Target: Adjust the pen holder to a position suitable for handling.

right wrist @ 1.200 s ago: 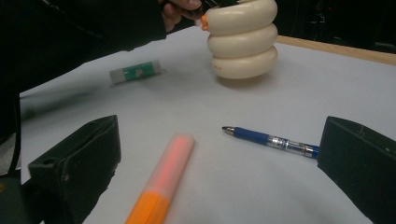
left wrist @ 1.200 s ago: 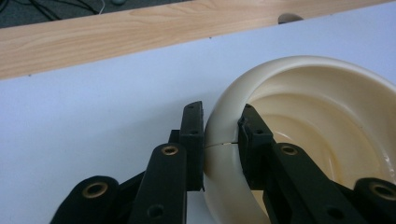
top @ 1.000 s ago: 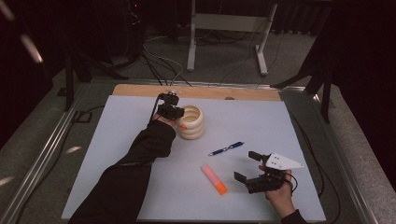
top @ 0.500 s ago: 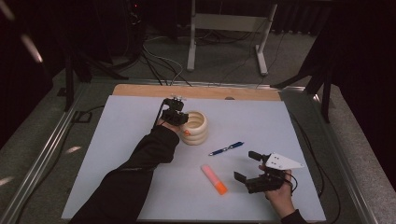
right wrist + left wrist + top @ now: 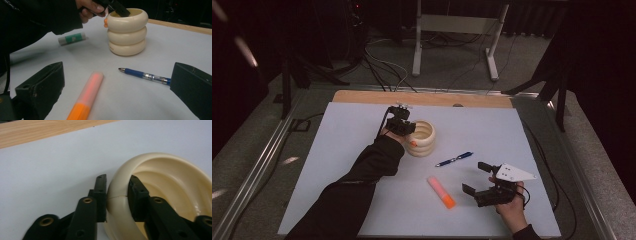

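Tongs in the left hand, the left gripper [image 5: 404, 125], straddle the rim of the cream ringed pot [image 5: 422, 138]: one jaw outside the wall, one inside. They have just been opening, and in the left gripper view a thin gap shows at the outer jaw, so the grip looks loosened. A second ago that hand sat over the pot's far left edge; it has barely shifted. The pot stands upright on the white mat [image 5: 342, 150], toward the back. The right gripper [image 5: 482, 181] rests unchanged near the front, jaws wide apart, beside the orange marker [image 5: 441, 192] and blue pen [image 5: 454, 159].
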